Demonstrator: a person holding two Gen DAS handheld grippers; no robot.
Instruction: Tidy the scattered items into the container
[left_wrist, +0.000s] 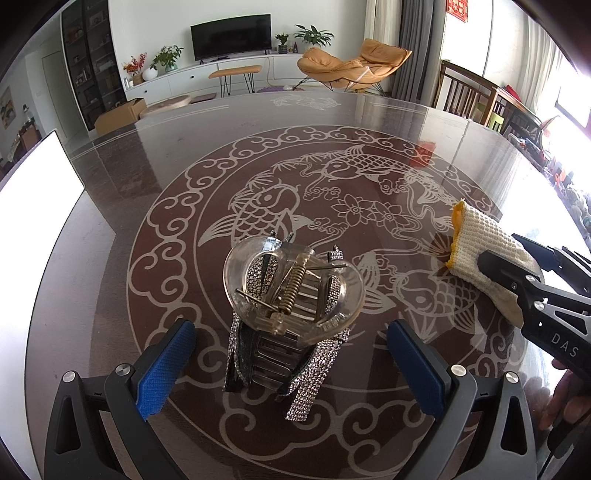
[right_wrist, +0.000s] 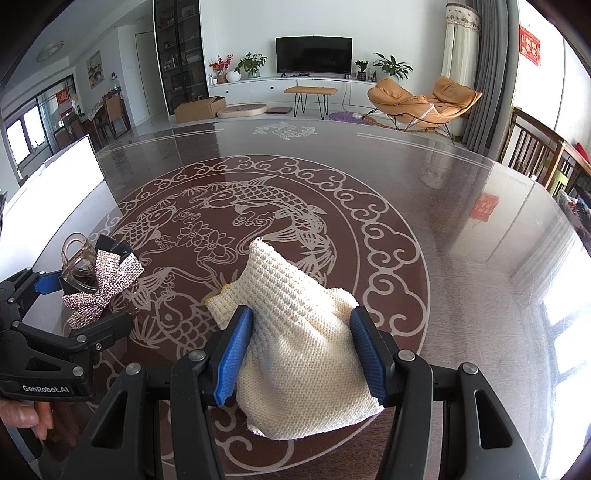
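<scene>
A clear hair claw clip with a rhinestone bow (left_wrist: 291, 299) lies on the dark table between the fingers of my left gripper (left_wrist: 291, 365), which is open around it without touching. It also shows at the left of the right wrist view (right_wrist: 98, 282). A cream knitted pouch with yellow trim (right_wrist: 295, 328) lies on the table. My right gripper (right_wrist: 301, 354) has its blue pads closed against the pouch's sides. The pouch (left_wrist: 484, 247) and right gripper (left_wrist: 517, 266) show at the right of the left wrist view.
The round table (right_wrist: 461, 258) has a pale carp pattern. A white flat panel (left_wrist: 37, 192) stands at the table's left edge, also in the right wrist view (right_wrist: 62, 177). Wooden chairs (right_wrist: 535, 147) stand beyond the right edge.
</scene>
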